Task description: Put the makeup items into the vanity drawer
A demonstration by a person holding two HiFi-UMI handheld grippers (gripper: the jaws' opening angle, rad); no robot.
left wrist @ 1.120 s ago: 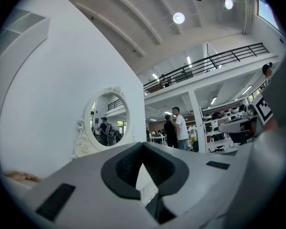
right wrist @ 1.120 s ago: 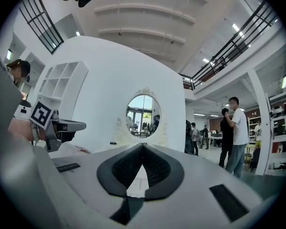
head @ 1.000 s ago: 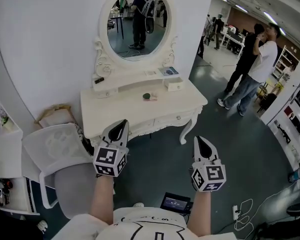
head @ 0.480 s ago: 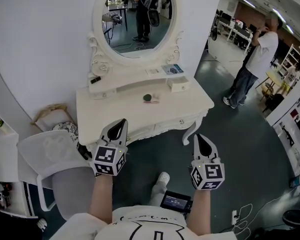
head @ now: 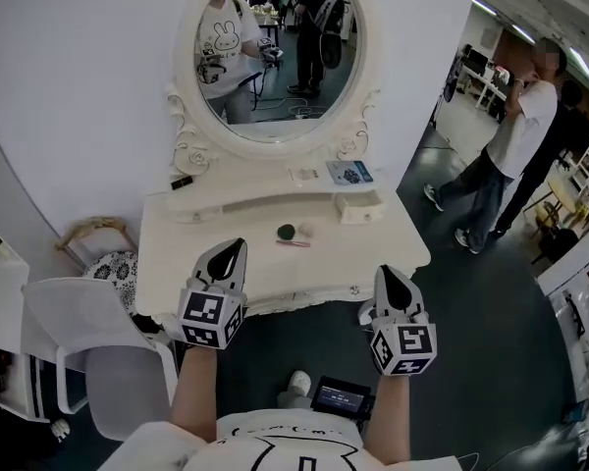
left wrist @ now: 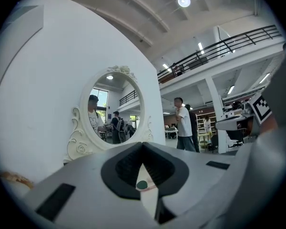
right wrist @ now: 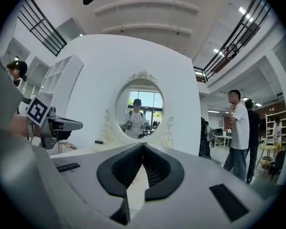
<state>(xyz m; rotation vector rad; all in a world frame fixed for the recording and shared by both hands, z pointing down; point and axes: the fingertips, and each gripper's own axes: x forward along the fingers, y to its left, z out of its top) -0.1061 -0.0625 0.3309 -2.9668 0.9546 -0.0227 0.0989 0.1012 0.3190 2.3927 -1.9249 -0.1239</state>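
Note:
A white vanity table [head: 187, 263] with an oval mirror [head: 275, 57] stands ahead of me. On its top lie a small dark green round makeup item [head: 287, 231] and a thin pink one [head: 295, 243] beside it. The green item [left wrist: 141, 185] also shows through the gap behind the left jaws. A drawer front with a small knob [head: 353, 288] faces me under the tabletop. My left gripper [head: 228, 251] hovers over the table's front edge, shut and empty. My right gripper [head: 391, 275] is just off the front right corner, also shut and empty. Both grippers [left wrist: 143, 146] [right wrist: 143, 146] point level at the mirror.
A small open drawer box [head: 360, 206], a blue booklet [head: 350, 173] and a black item [head: 182, 182] sit on the raised shelf. A white-and-grey chair [head: 98, 332] stands at left. A tablet [head: 343, 397] lies on the floor by my feet. People [head: 525, 135] stand at right.
I have stepped closer to the vanity. Both grippers have moved forward with me and now reach the table's front edge; both stay shut.

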